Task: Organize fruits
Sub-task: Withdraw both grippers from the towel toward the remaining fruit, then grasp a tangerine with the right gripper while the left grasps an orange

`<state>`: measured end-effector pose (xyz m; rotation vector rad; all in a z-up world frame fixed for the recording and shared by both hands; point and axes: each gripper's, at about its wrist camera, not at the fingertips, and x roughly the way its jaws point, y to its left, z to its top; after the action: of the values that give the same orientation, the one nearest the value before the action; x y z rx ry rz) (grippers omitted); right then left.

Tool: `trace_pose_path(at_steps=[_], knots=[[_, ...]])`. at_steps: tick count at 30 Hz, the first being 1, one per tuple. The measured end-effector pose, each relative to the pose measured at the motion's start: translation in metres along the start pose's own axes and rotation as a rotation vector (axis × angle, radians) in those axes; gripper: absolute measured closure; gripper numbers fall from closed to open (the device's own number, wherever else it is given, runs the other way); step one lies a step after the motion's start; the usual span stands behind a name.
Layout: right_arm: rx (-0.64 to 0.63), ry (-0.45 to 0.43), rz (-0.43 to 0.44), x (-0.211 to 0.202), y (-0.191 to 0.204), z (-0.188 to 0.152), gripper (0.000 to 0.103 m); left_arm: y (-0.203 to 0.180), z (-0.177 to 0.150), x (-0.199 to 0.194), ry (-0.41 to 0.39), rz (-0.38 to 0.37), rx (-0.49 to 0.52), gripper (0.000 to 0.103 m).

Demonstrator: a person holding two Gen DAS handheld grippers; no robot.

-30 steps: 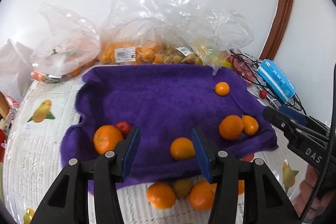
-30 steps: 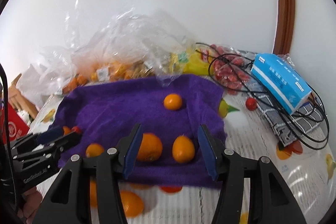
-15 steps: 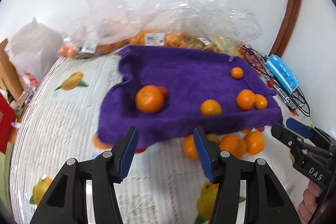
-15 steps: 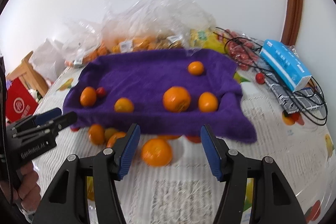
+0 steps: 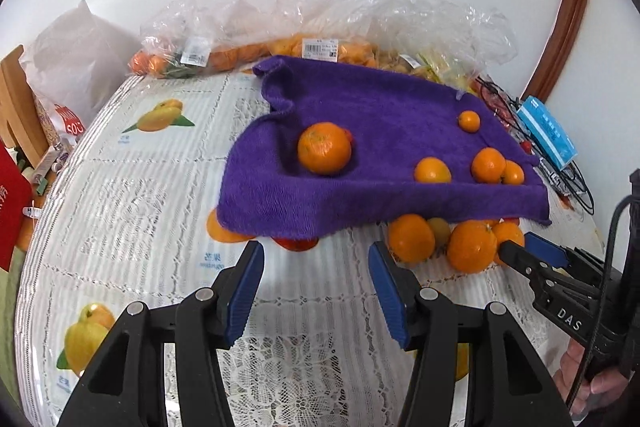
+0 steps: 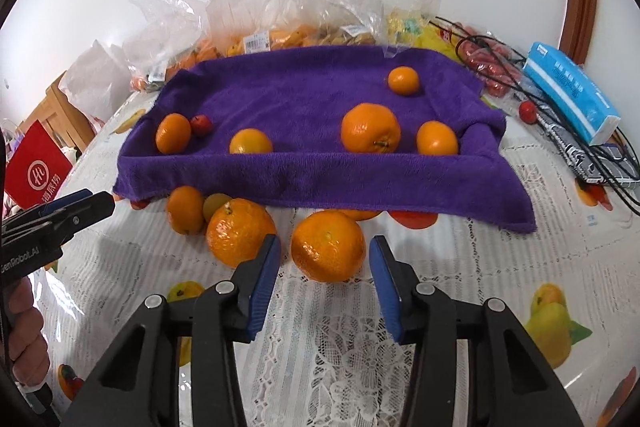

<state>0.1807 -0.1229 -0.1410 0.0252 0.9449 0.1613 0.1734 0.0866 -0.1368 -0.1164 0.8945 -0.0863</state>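
A purple towel [image 5: 360,115] [image 6: 300,95] lies on the fruit-print tablecloth with several oranges and a small red fruit [image 6: 201,125] on it. More oranges sit at its front edge. My right gripper [image 6: 325,267] is low over the cloth with a large orange [image 6: 328,251] between its blue pads. Its jaws are closing, and a small gap still shows on both sides of the orange. A second large orange [image 6: 240,233] sits just left of it. My left gripper [image 5: 316,283] stands open over bare tablecloth in front of the towel's left part, holding nothing. The right gripper's tips [image 5: 520,247] show by the oranges [image 5: 472,247].
Clear plastic bags of fruit [image 5: 320,47] pile up against the wall behind the towel. A blue tissue pack [image 6: 572,91] and black cables [image 6: 600,163] lie at the right. A red bag [image 6: 36,171] and a wooden chair stand beyond the table's left edge.
Both grippers drew back from over the towel to the tablecloth in front of it. The right gripper's jaws narrowed around the large orange. The left gripper's opening looks the same.
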Motion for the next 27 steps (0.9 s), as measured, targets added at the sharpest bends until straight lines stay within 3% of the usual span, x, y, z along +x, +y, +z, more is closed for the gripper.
trace_pose_path(at_steps=[12,24,27], knots=[[-0.004,0.022,0.03,0.02,-0.006,-0.001,0.062,-0.025,-0.005,0.016,0.023,-0.041,0.043,0.05],[0.042,-0.007,-0.055,0.003,-0.055,-0.012,0.062,-0.052,-0.005,0.032,0.03,-0.1,0.063,0.051],[0.056,-0.011,-0.048,0.002,-0.062,-0.015,0.062,-0.058,-0.005,0.036,0.03,-0.092,0.078,0.057]])
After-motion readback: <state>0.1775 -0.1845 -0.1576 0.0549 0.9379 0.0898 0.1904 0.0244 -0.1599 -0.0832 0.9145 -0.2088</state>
